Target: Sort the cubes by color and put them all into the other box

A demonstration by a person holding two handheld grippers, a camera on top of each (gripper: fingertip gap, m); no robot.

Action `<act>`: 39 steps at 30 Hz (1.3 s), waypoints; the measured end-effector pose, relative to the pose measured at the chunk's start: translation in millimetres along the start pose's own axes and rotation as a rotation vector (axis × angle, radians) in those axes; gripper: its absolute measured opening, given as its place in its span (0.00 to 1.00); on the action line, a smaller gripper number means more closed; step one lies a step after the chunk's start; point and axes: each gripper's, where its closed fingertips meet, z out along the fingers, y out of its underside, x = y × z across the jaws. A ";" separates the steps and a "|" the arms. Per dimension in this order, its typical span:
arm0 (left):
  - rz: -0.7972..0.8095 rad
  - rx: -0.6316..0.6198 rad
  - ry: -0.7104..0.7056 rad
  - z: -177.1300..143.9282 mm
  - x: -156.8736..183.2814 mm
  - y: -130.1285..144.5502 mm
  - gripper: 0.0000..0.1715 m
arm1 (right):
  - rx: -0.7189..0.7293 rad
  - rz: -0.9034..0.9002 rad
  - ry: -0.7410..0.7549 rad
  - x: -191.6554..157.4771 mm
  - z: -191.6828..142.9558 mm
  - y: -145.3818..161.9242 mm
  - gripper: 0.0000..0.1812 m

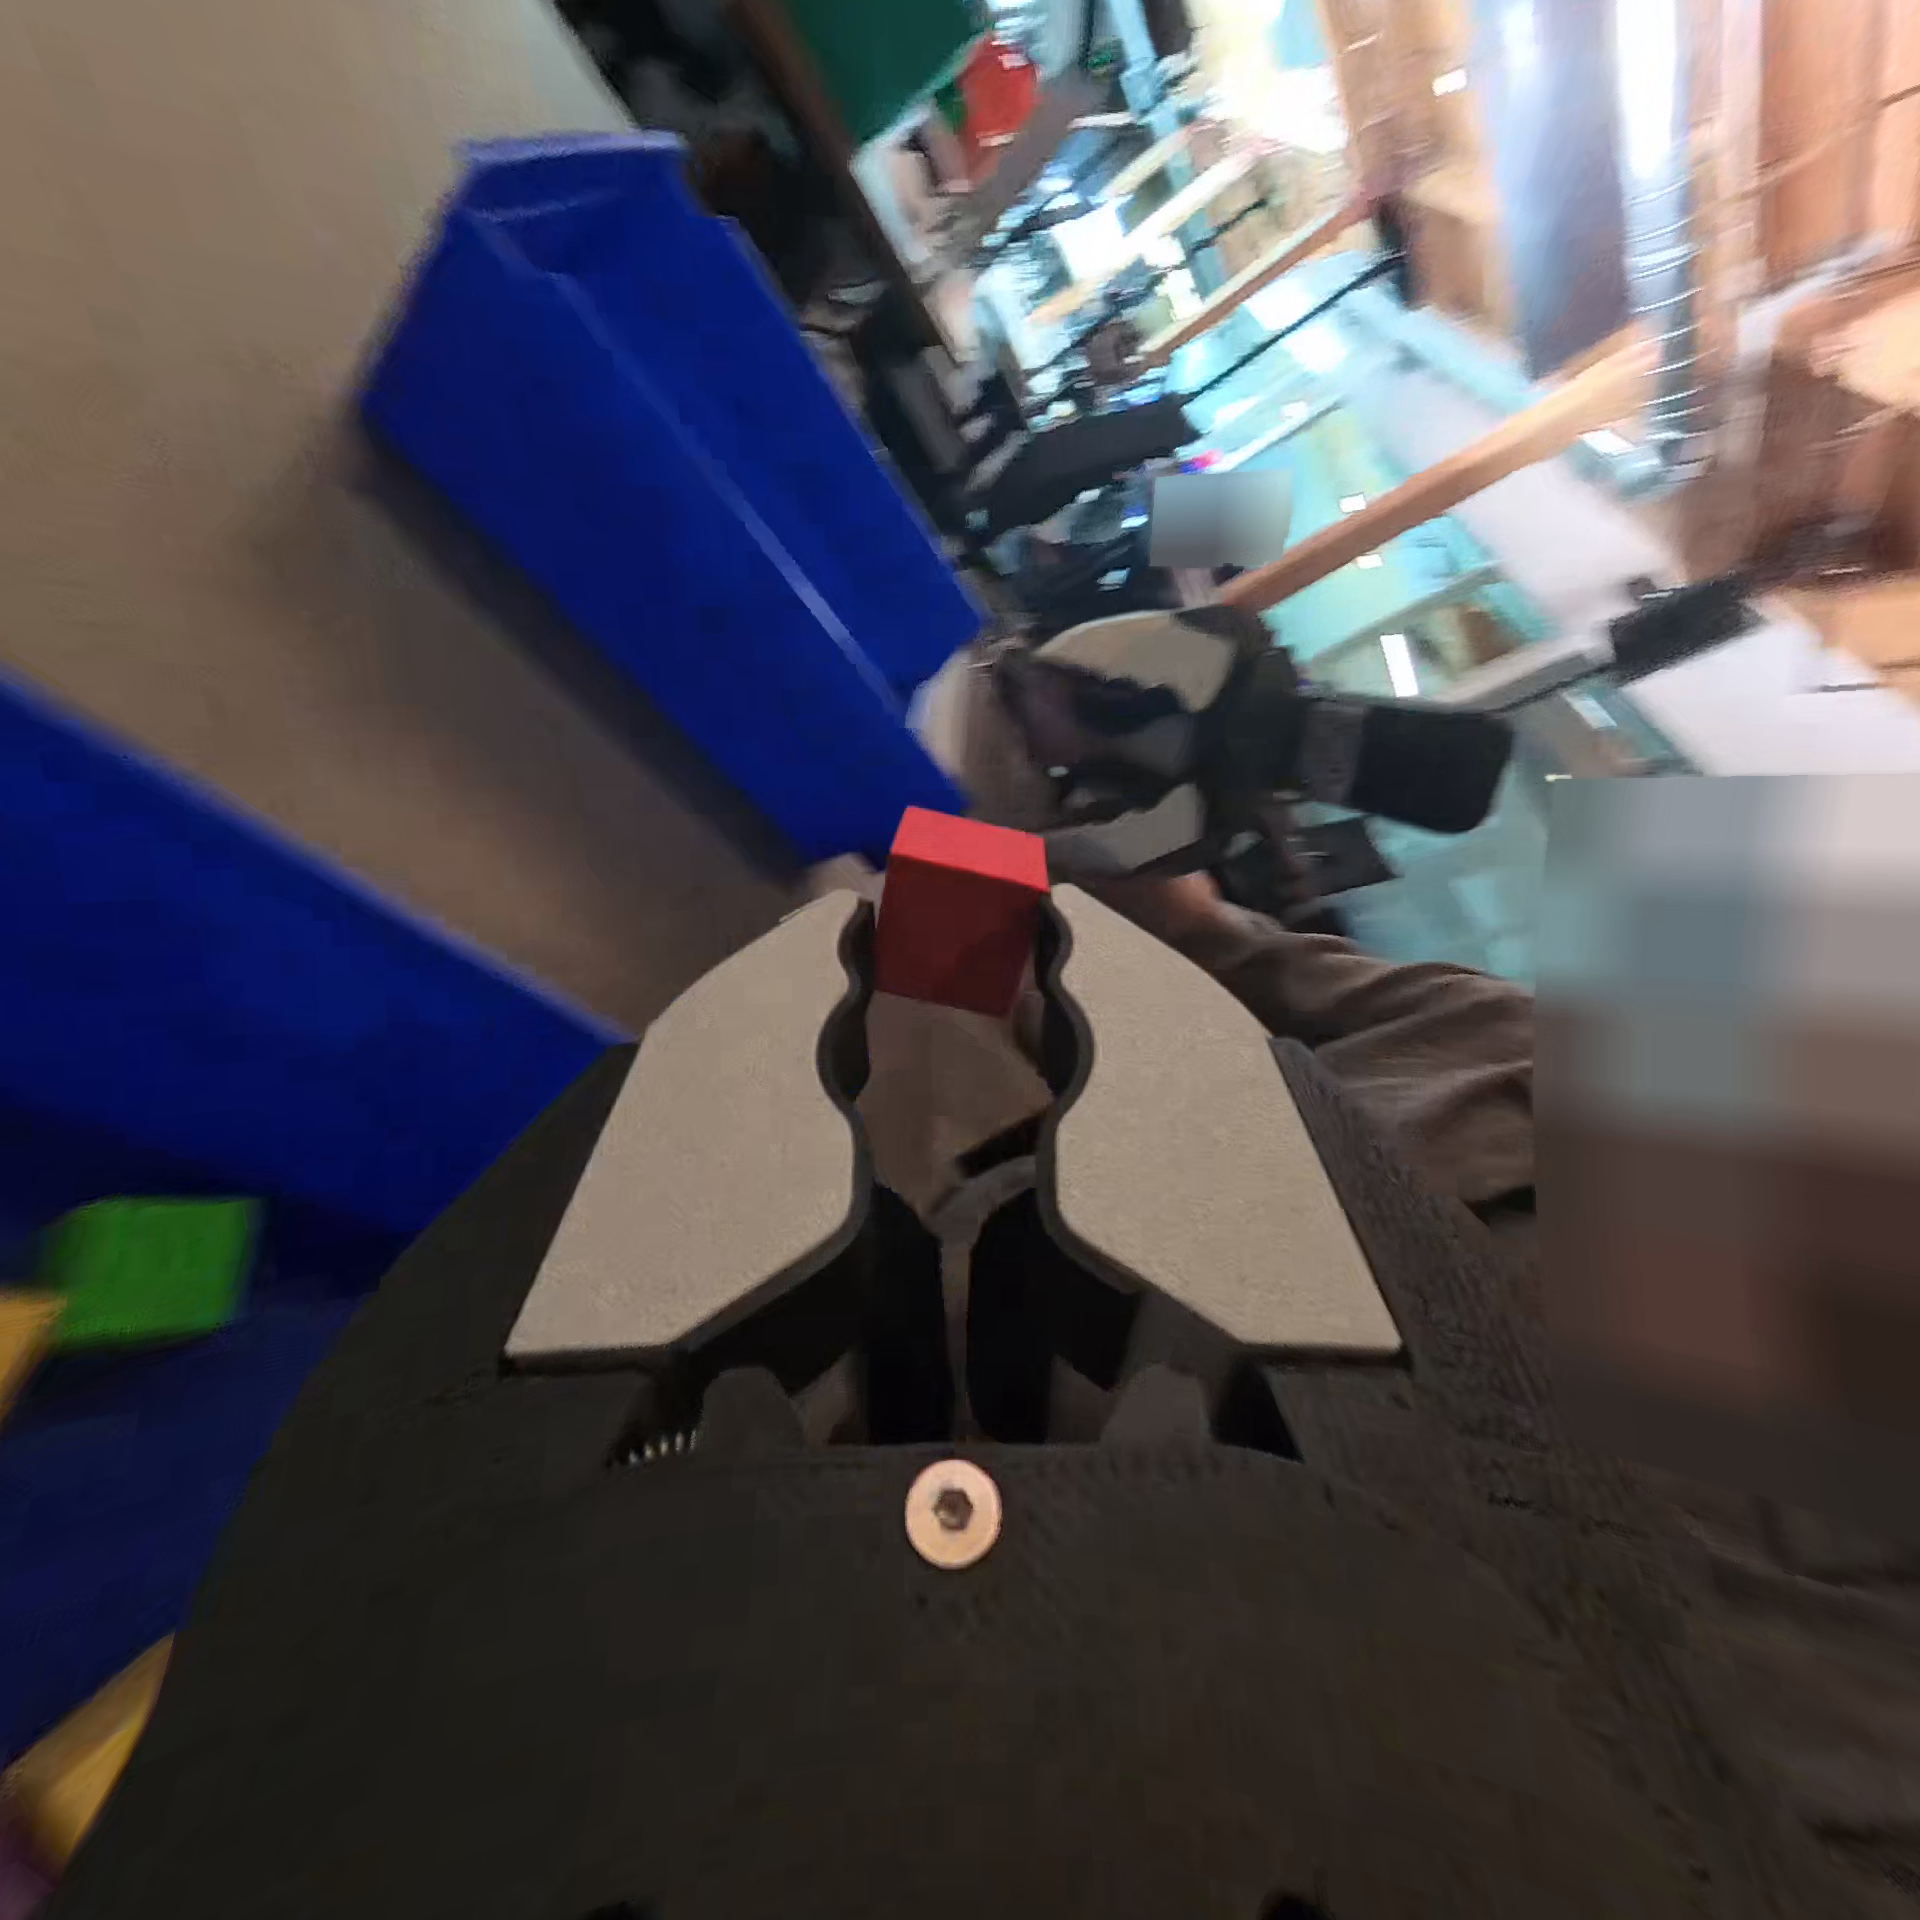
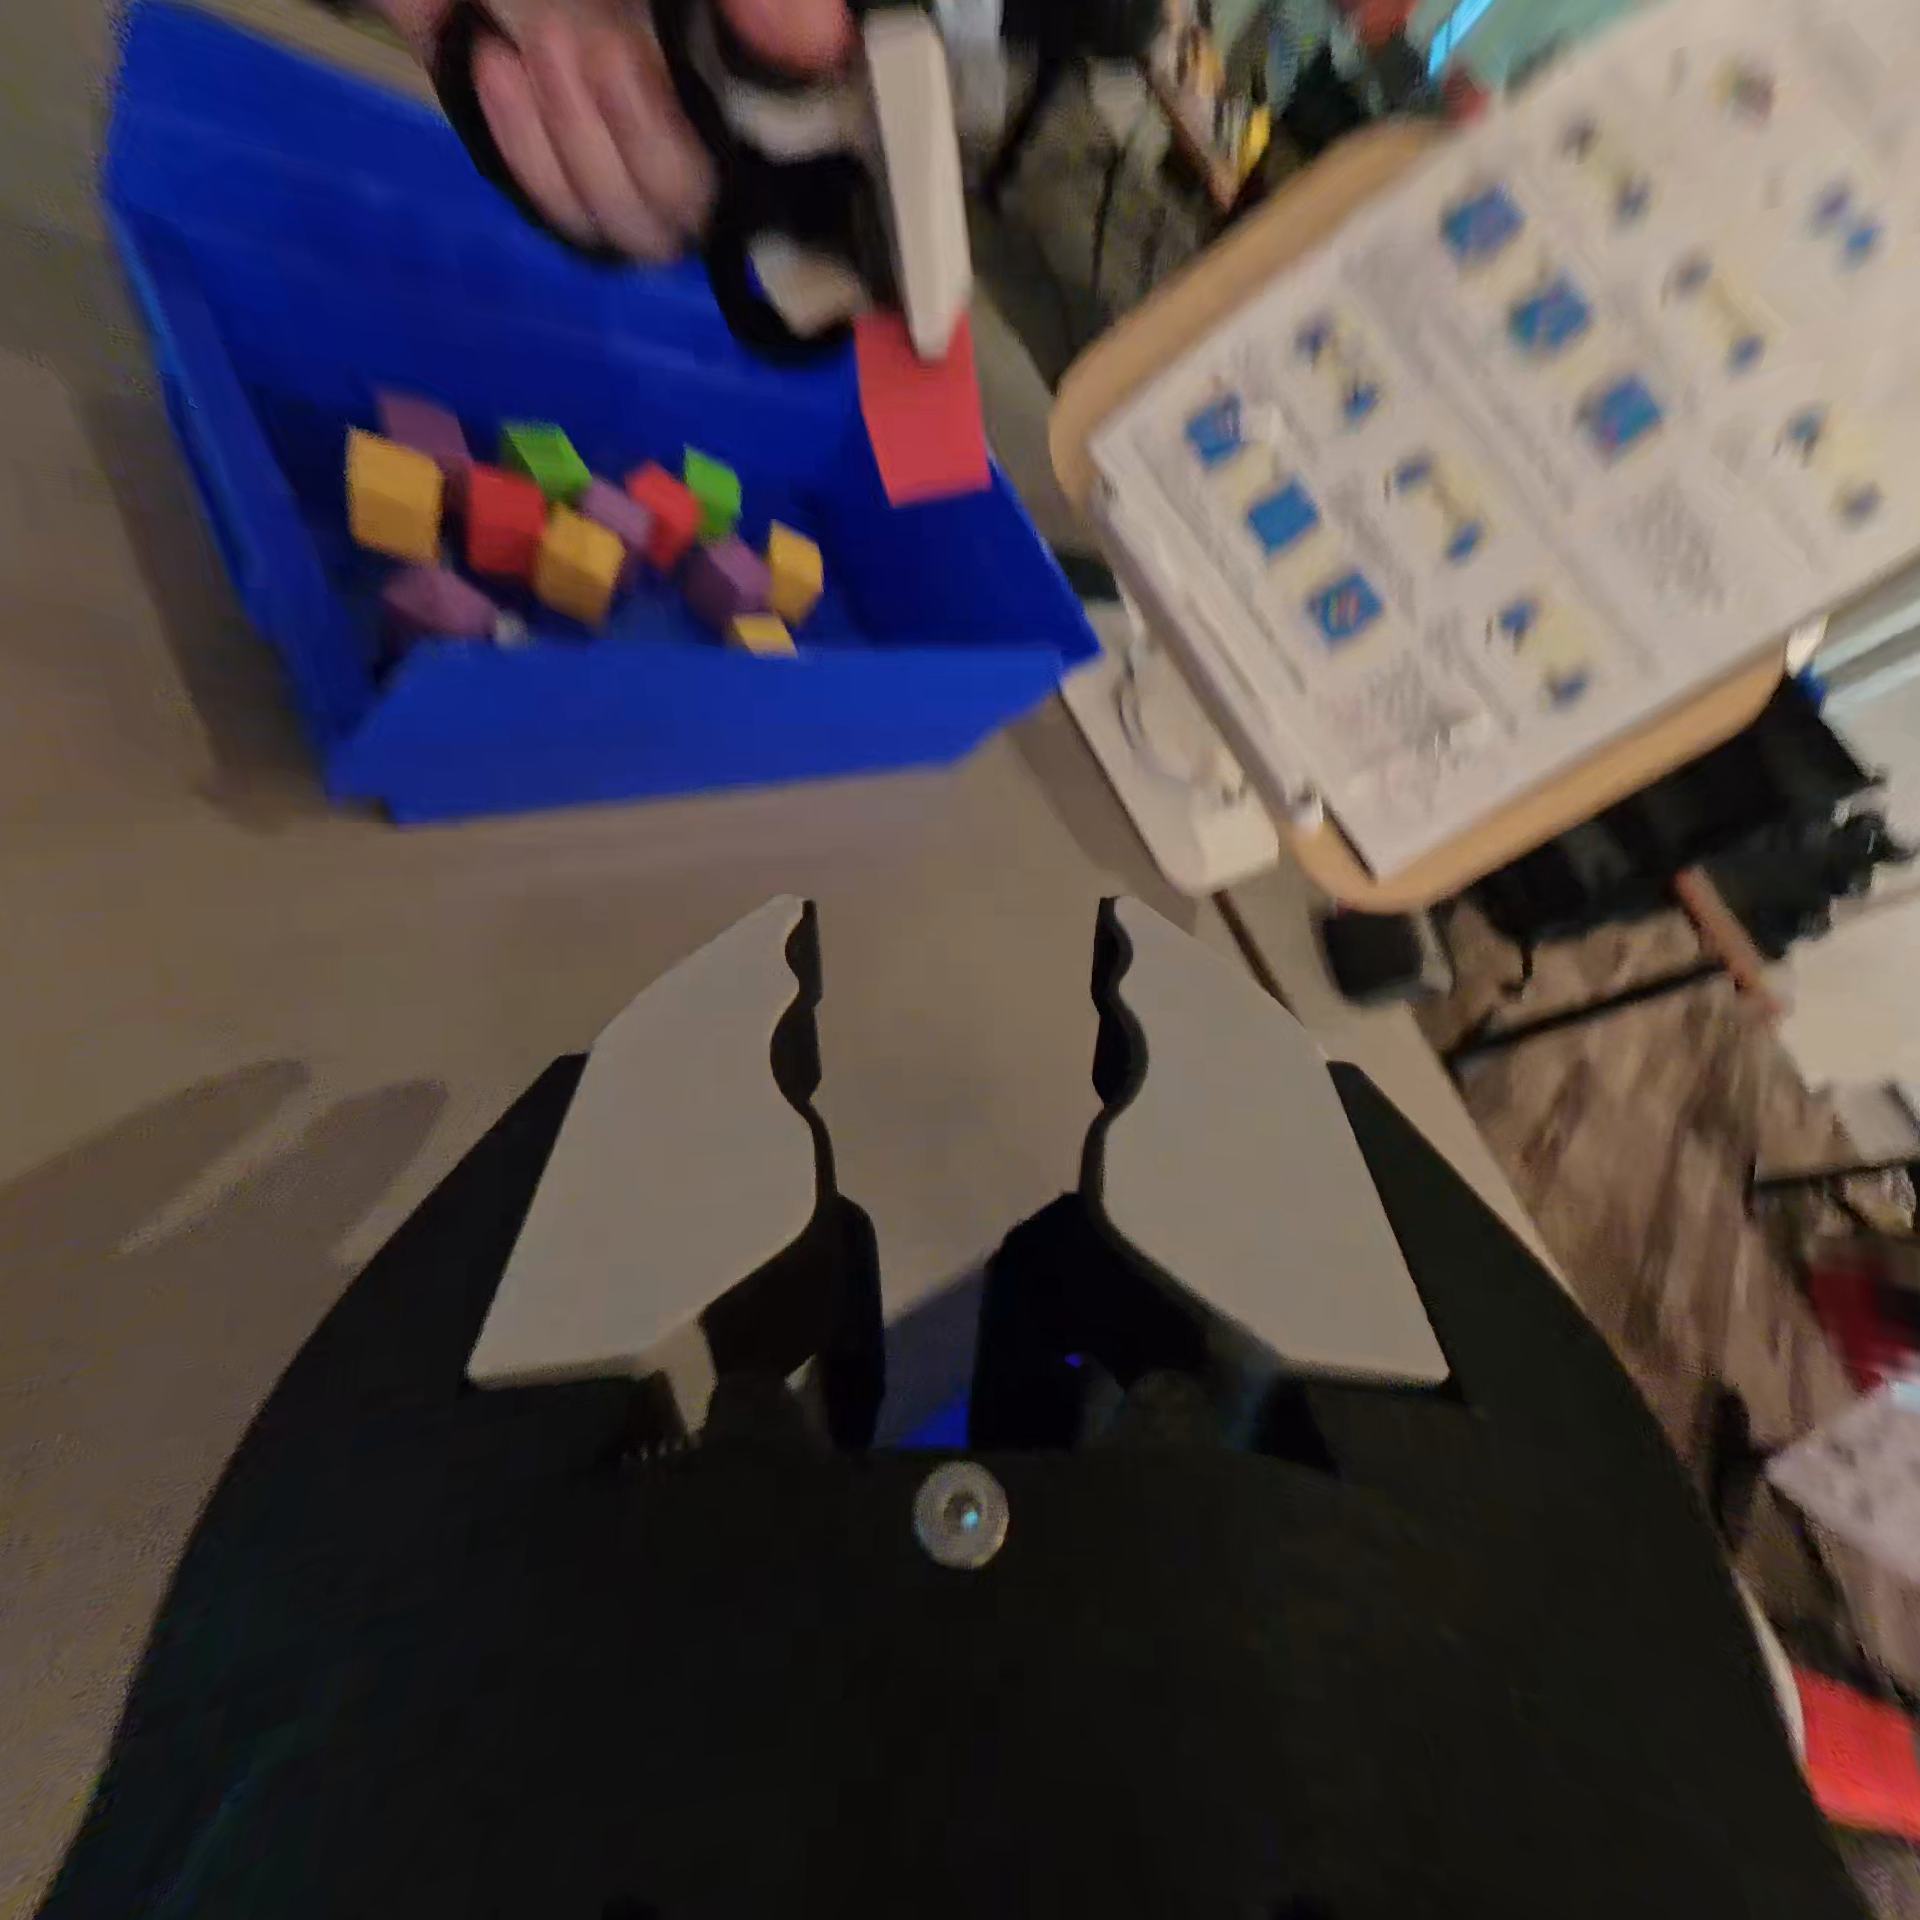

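My left gripper is shut on a red block held at its fingertips, lifted in the air. It also shows in the right wrist view, with the red block hanging over the near right corner of a blue bin and a person's hand behind it. The bin holds several small yellow, red, green and purple blocks. My right gripper is open and empty over the grey table. It also shows in the left wrist view, beyond the red block.
A second blue bin stands on the table at upper left in the left wrist view; a nearer one holds a green block. A board with a printed sheet on a white stand overhangs the table's right edge. Cluttered floor lies beyond.
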 end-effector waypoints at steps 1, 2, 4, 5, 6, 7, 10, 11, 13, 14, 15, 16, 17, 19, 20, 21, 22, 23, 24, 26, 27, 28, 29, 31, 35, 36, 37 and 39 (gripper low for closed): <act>-0.010 0.002 0.060 6.7 12.5 3.8 0.17 | 0.049 -0.022 0.000 -5.4 5.8 -16.0 0.28; -0.018 -0.001 0.107 13.0 22.8 7.6 0.17 | 0.083 -0.044 0.008 -9.0 11.2 -29.8 0.28; -0.023 -0.018 0.154 25.2 36.5 15.7 0.17 | 0.136 -0.091 0.029 -14.3 19.6 -53.0 0.27; -0.024 -0.031 0.168 30.6 41.1 19.5 0.17 | 0.156 -0.106 0.041 -15.8 22.5 -62.2 0.26; -0.026 -0.041 0.181 35.3 45.2 22.7 0.17 | 0.169 -0.119 0.042 -18.4 25.0 -69.8 0.26; -0.028 -0.050 0.198 39.0 49.6 25.2 0.17 | 0.171 -0.133 0.037 -21.4 27.5 -74.9 0.25; -0.020 -0.074 0.214 46.4 56.8 30.0 0.18 | 0.158 -0.168 0.044 -25.8 31.5 -81.2 0.21; -0.017 -0.081 0.215 48.0 58.2 31.3 0.18 | 0.155 -0.176 0.058 -25.5 31.0 -82.2 0.19; -0.010 -0.094 0.222 50.1 60.1 33.6 0.18 | 0.157 -0.193 0.070 -25.4 27.5 -82.7 0.16; -0.007 -0.094 0.227 51.5 60.8 33.9 0.18 | 0.154 -0.191 0.069 -25.8 25.9 -82.1 0.16; -0.003 -0.090 0.231 53.4 61.3 33.7 0.18 | 0.151 -0.197 0.076 -25.4 24.0 -81.1 0.16; 0.005 -0.082 0.237 54.9 62.4 32.9 0.18 | 0.150 -0.205 0.084 -24.4 21.6 -80.4 0.16; 0.013 -0.062 0.244 55.5 64.0 30.4 0.18 | 0.146 -0.206 0.085 -23.6 19.0 -79.0 0.16; 0.045 0.009 0.246 52.8 67.3 21.1 0.24 | 0.120 -0.209 0.095 -17.2 11.9 -73.0 0.16; 0.067 0.047 0.224 49.6 67.3 16.4 0.25 | 0.096 -0.215 0.104 -10.6 6.8 -67.3 0.16; 0.097 0.080 0.184 45.2 66.3 12.7 0.25 | 0.051 -0.218 0.115 0.0 0.8 -57.7 0.16; 0.131 0.112 0.127 39.6 64.3 10.0 0.25 | -0.015 -0.215 0.116 13.8 -5.8 -43.4 0.16; 0.171 0.139 0.059 33.3 61.8 8.8 0.23 | -0.102 -0.194 0.114 32.0 -12.9 -24.6 0.16; 0.214 0.158 -0.003 27.3 60.3 9.4 0.21 | -0.210 -0.158 0.108 53.7 -20.4 -1.4 0.16; 0.276 0.188 -0.078 17.9 62.4 14.1 0.18 | -0.504 -0.032 0.045 95.2 -35.8 61.9 0.16; 0.297 0.199 -0.098 14.7 64.2 17.8 0.17 | -0.668 0.045 -0.005 110.1 -44.1 98.0 0.16; 0.317 0.203 -0.115 13.1 65.5 22.5 0.14 | -0.802 0.113 -0.027 124.5 -50.5 130.9 0.16; 0.330 0.204 -0.137 12.5 65.1 27.3 0.13 | -0.913 0.180 -0.050 133.9 -54.5 161.3 0.16; 0.345 0.208 -0.178 12.1 63.1 36.2 0.13 | -1.078 0.288 -0.089 142.1 -56.0 212.2 0.16; 0.347 0.214 -0.238 8.2 57.7 49.4 0.13 | -1.269 0.499 -0.131 133.4 -51.7 273.5 0.16; 0.345 0.214 -0.249 6.5 56.1 51.3 0.13 | -1.311 0.544 -0.131 131.4 -52.4 283.7 0.16; 0.342 0.210 -0.258 5.0 54.7 52.7 0.12 | -1.331 0.585 -0.125 130.5 -51.3 291.1 0.16; 0.340 0.213 -0.273 1.7 53.2 52.8 0.12 | -1.323 0.638 -0.096 133.7 -45.0 301.2 0.16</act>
